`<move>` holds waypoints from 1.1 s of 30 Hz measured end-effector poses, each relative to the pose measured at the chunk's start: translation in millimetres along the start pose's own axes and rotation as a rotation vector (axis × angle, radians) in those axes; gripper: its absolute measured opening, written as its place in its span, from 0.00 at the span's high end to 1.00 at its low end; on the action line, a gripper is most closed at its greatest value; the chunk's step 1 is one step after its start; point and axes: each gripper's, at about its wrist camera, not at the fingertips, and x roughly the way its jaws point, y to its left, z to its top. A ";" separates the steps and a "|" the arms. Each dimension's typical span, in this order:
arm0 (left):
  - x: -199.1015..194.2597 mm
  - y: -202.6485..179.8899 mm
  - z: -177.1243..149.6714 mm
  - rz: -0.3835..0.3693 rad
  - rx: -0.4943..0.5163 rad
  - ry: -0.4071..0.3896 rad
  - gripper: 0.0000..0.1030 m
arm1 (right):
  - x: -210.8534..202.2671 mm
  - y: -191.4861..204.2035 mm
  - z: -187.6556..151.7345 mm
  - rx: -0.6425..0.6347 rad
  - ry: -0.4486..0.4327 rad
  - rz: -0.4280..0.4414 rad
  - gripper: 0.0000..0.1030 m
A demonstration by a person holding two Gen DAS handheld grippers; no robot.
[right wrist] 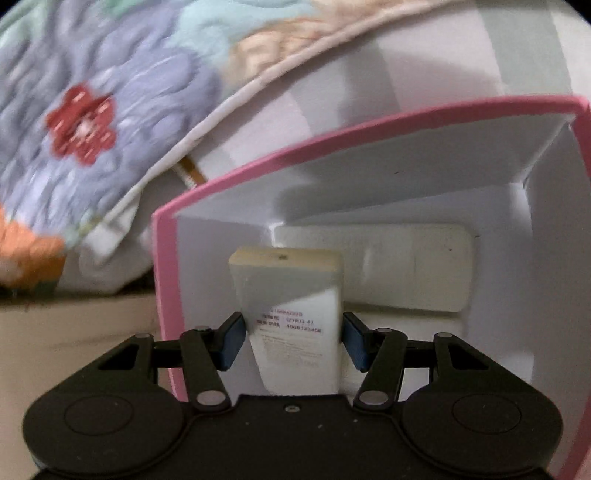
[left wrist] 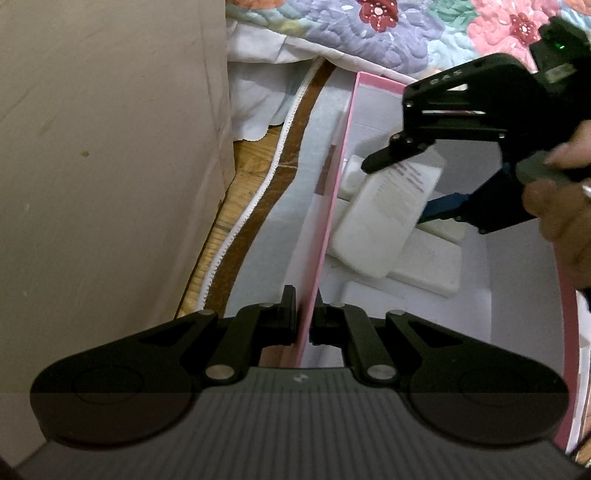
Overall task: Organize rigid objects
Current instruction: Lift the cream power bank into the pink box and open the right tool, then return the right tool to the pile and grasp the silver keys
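A pink-rimmed white box (left wrist: 338, 173) lies open, and my left gripper (left wrist: 304, 321) is shut on its near side wall, one finger inside and one outside. My right gripper (right wrist: 293, 343) is shut on a white rectangular block (right wrist: 291, 295) with a printed label, its blue pads (right wrist: 232, 343) pressing on both sides. That block (left wrist: 384, 206) hangs tilted over the inside of the box, and the right gripper (left wrist: 402, 188) comes in from the upper right. Other white blocks (right wrist: 406, 269) lie flat on the box floor (left wrist: 424, 266) under it.
A floral quilt (left wrist: 388, 33) hangs behind the box (right wrist: 162, 277). A beige sheet (left wrist: 110, 166) fills the left side. A strip of wooden floor (left wrist: 255, 158) and a white-trimmed brown edge (left wrist: 291, 122) run between them. A person's hand (left wrist: 561, 210) holds the right gripper.
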 end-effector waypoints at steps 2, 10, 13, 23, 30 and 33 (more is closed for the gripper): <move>-0.3 0.8 0.3 -0.004 -0.002 0.002 0.94 | 5.1 -3.3 1.9 0.021 -0.007 -0.001 0.39; -1.0 -0.2 0.7 0.004 0.007 0.002 0.94 | -35.2 -1.3 -8.3 -0.139 -0.009 0.080 0.33; -1.3 -2.4 0.4 0.012 0.014 0.002 0.94 | -75.1 1.4 -28.9 -0.293 -0.031 0.098 0.33; -1.3 -4.3 0.8 0.022 0.011 0.004 0.94 | -208.2 -26.9 -83.0 -0.762 -0.399 -0.047 0.25; -1.4 -5.1 0.4 0.023 0.015 0.003 0.94 | -210.1 -90.0 -89.0 -0.708 -0.354 -0.162 0.31; -1.5 -5.8 0.1 0.026 0.020 0.001 0.94 | -196.3 -111.0 -96.3 -0.648 -0.311 -0.160 0.38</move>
